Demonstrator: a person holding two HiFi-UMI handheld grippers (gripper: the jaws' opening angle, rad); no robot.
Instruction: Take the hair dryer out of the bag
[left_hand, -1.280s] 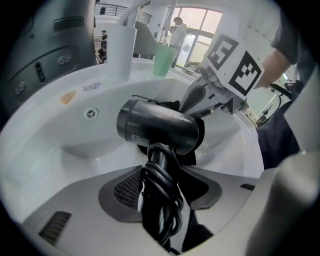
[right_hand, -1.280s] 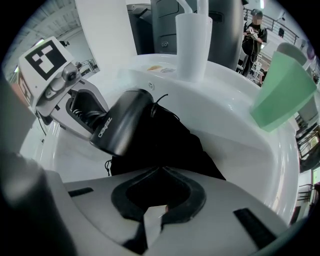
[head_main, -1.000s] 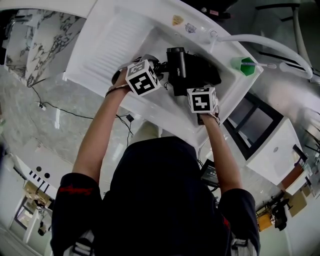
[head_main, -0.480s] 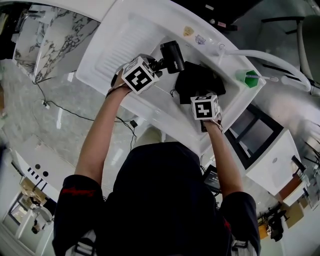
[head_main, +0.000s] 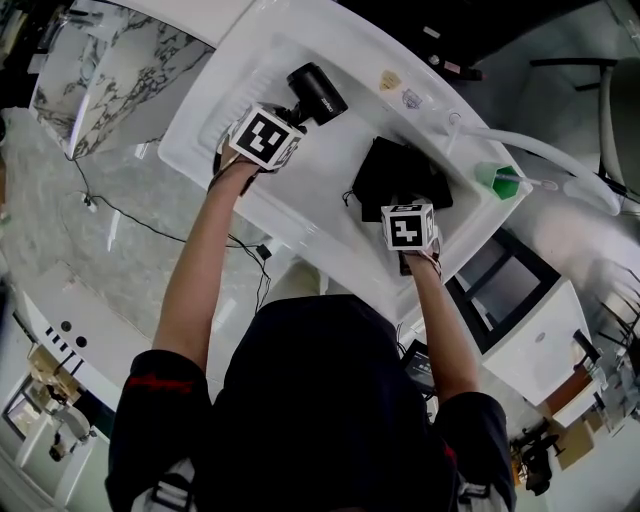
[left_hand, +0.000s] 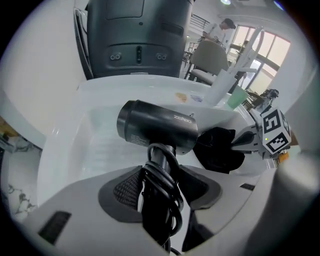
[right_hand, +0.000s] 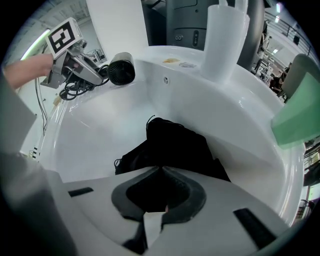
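Two grippers over a white sink (head_main: 236, 62), seen from the head. At left, left gripper (head_main: 283, 118) clamped on the dryer (head_main: 318, 92), held above the ribbed drainboard, well apart from the bag (head_main: 400, 175). At right, right gripper (head_main: 402, 203) pinched on the bag's near edge, bag slumped in the basin.

From the left gripper view: jaws gripping the dryer's (left_hand: 157, 131) handle and the cord (left_hand: 160, 200) wound round it. Handle in line with the left gripper (left_hand: 159, 187), barrel crosswise just beyond the tips, nozzle pointing left. Bag (left_hand: 217, 147) off to the right, limp.

From the right gripper view: right gripper (right_hand: 159, 192) closed tight on black bag (right_hand: 170, 145) fabric. Dryer (right_hand: 121, 68) far up-left in the left gripper (right_hand: 97, 75). Judged out of the bag already, with only a set-down left, by the left hand alone.
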